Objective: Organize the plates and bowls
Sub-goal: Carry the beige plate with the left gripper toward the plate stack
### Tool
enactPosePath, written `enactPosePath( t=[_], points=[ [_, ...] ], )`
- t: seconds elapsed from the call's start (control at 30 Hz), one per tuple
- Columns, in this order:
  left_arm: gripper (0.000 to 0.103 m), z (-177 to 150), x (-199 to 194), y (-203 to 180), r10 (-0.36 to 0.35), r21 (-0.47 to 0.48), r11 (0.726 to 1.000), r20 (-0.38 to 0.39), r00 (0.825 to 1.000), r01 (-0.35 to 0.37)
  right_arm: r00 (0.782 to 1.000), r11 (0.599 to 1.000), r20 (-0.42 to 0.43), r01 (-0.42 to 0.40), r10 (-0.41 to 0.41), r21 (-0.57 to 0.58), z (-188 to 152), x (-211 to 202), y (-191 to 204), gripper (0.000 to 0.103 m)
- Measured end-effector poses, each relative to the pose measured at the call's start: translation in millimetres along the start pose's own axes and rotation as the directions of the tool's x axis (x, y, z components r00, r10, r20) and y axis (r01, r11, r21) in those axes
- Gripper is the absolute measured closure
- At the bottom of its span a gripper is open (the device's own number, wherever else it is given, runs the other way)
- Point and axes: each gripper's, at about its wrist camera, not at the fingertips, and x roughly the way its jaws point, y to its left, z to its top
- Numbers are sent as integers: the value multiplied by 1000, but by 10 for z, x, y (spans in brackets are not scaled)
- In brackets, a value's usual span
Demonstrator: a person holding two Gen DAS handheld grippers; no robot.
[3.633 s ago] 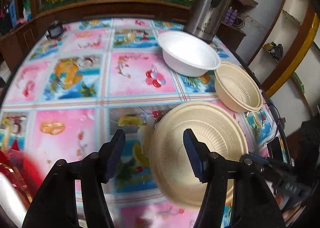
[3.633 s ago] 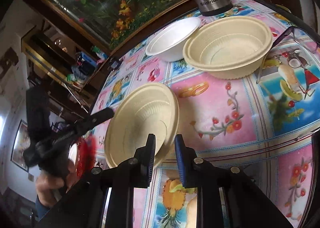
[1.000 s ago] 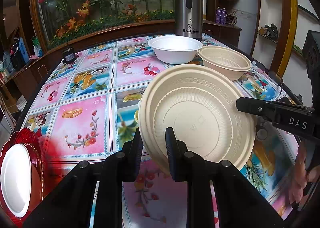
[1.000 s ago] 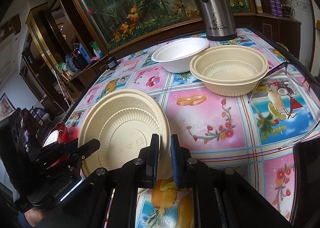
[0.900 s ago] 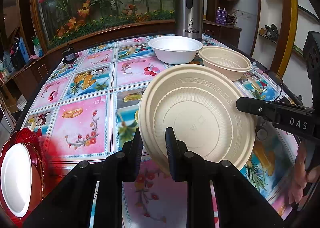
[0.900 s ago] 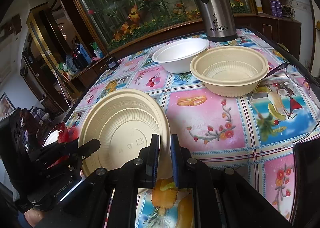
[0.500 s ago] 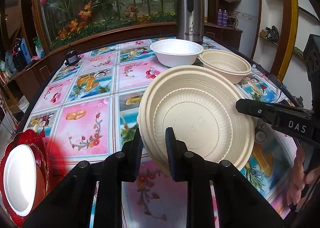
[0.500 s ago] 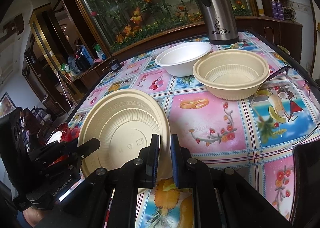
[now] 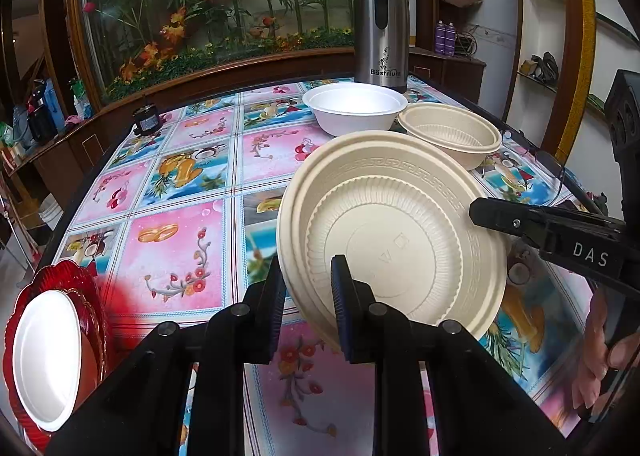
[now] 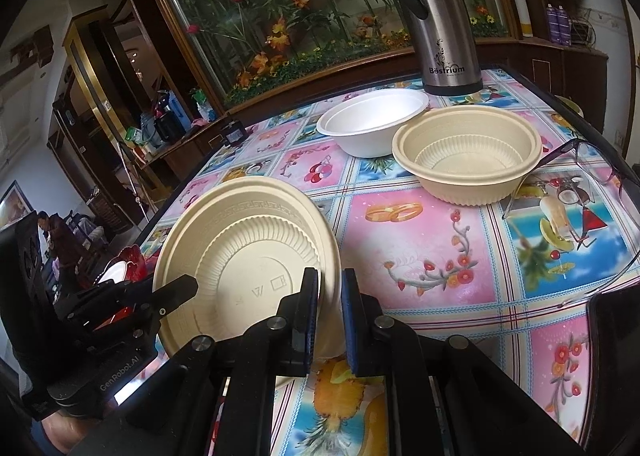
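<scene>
Both claws clamp the beige plate (image 9: 392,240): left claw (image 9: 306,288), right claw (image 10: 330,316); only left view shows red plate (image 9: 92,296), right view shows glasses (image 10: 576,160).

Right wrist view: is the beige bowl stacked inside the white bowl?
No, the beige bowl stands on the tablecloth beside the white bowl, rims close together, neither one nested.

Two bowls stand on the bench (image 9: 188,192): one white bowl (image 9: 354,106) and one beige bowl (image 9: 450,136). One beige plate (image 9: 392,232), one red plate (image 9: 90,296) carrying one white plate (image 9: 46,356), one steel flask (image 9: 382,20), one pair of glasses (image 10: 588,168).
</scene>
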Motion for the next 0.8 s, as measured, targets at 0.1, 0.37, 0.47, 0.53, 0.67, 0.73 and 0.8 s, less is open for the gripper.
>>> enactPosePath(
  t=[0.1,0.37,0.47,0.53,0.67,0.73,0.8],
  points=[
    [83,0,-3,1,0,0,1000,1,1000,0,1000,1000,0,0,0,-2,-2,-4,5,91],
    [83,4,-48,34,4,-1,1000,9,1000,-4,1000,1000,2,-5,5,-3,1,-5,19,91],
    [83,-1,-100,51,6,-2,1000,15,1000,-6,1000,1000,0,-7,7,-5,-2,1,40,91],
    [83,-1,-153,89,8,-5,1000,24,1000,-8,1000,1000,-5,-20,20,7,2,2,51,91],
    [83,-6,-275,203,21,-21,1000,44,999,-20,999,999,-22,-41,41,28,29,-14,135,91],
    [83,-10,-349,296,26,-37,999,52,998,-24,999,999,-25,-47,48,23,52,-37,240,91],
    [83,-27,-420,393,35,-53,998,64,997,-32,998,999,-35,-49,49,13,91,-43,365,91]
  ],
)
